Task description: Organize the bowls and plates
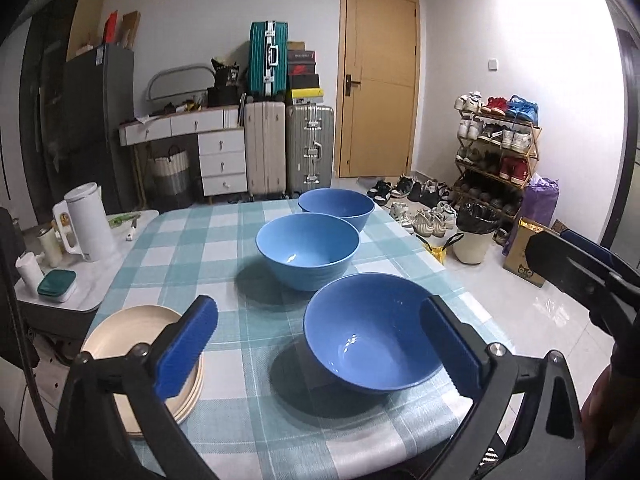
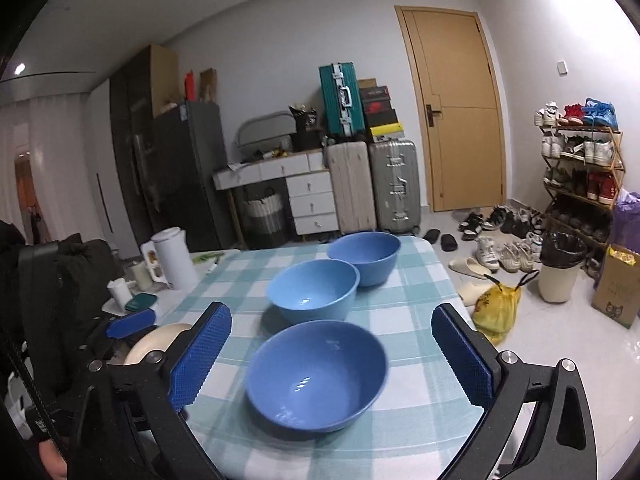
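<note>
On the left, past the edge of the table (image 1: 224,432), we are seeing a white electric kettle (image 1: 82,222) and a green-lidded box (image 1: 57,285) sitting on a low side surface. At the table's near left corner a stack of cream plates (image 1: 120,332) is lying on the teal-and-white checked tablecloth (image 1: 192,248), partly hidden behind the left finger of our left gripper (image 1: 320,354).

We are holding that left gripper above the near edge of the table with its jaws spread wide and nothing gripped; the nearest blue bowl (image 1: 360,332) is showing between its blue pads (image 1: 188,344) without being pressed by either.

Three blue bowls are standing upright and empty in a row running away from us: the nearest one, a middle bowl (image 1: 307,250) apart from it, and a far bowl (image 1: 336,206) just behind the middle one, near the table's far edge.

Our right gripper (image 2: 332,356) is likewise standing wide open and empty, framing the nearest bowl from above.

Further right, on the floor, a shoe rack (image 1: 498,148) and a lined waste bin (image 1: 476,234) are standing.
</note>
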`<state>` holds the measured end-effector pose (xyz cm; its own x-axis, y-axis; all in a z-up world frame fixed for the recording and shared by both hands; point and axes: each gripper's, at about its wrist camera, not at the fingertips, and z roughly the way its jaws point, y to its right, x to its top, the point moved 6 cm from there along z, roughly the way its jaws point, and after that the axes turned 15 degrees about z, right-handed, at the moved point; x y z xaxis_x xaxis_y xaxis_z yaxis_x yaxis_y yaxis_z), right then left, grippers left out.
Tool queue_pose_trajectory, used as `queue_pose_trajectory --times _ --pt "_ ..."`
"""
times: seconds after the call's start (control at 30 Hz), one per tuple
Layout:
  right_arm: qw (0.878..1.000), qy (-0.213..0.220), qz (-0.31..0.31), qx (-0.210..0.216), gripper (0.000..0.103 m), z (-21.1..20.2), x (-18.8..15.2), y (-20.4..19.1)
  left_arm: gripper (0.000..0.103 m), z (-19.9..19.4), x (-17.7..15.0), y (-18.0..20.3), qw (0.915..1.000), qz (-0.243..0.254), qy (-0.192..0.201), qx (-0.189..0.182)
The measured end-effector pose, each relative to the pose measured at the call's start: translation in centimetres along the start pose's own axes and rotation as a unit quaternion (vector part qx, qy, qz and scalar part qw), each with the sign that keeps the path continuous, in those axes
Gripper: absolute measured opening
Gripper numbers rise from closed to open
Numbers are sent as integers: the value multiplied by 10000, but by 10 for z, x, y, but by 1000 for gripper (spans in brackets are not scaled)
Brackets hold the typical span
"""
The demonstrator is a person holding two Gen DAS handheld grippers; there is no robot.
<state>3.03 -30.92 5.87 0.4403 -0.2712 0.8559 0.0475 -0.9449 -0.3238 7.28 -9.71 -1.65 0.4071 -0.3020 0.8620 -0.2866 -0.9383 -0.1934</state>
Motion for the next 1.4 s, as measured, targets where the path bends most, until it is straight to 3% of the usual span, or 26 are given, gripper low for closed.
queue_pose_trajectory --times 0.1,0.23,0.33,0.6,0.97,1.13,1.4 --pt "9997 128 196 90 102 -17 -8 -1 103 -8 -5 3 10000 67 12 73" --pt "9968 -35 743 304 102 -31 -28 7 103 -17 -13 4 9999 108 -75 93" --pt "9975 -76 703 56 102 -36 -35 10 103 -23 -18 4 9998 117 -103 101" --pt "9975 -71 694 74 102 -48 -28 0 103 -31 -21 0 9998 -4 -161 145" --pt "9980 -277 547 124 102 -27 -28 -7 103 -19 -27 -9 9990 -55 -405 177" --pt "9982 -460 390 16 102 -3 -13 -6 103 2 -18 -32 9977 -137 -627 204" --pt "9970 -657 337 249 102 38 46 -5 103 59 12 -66 9941 25 -1066 212"
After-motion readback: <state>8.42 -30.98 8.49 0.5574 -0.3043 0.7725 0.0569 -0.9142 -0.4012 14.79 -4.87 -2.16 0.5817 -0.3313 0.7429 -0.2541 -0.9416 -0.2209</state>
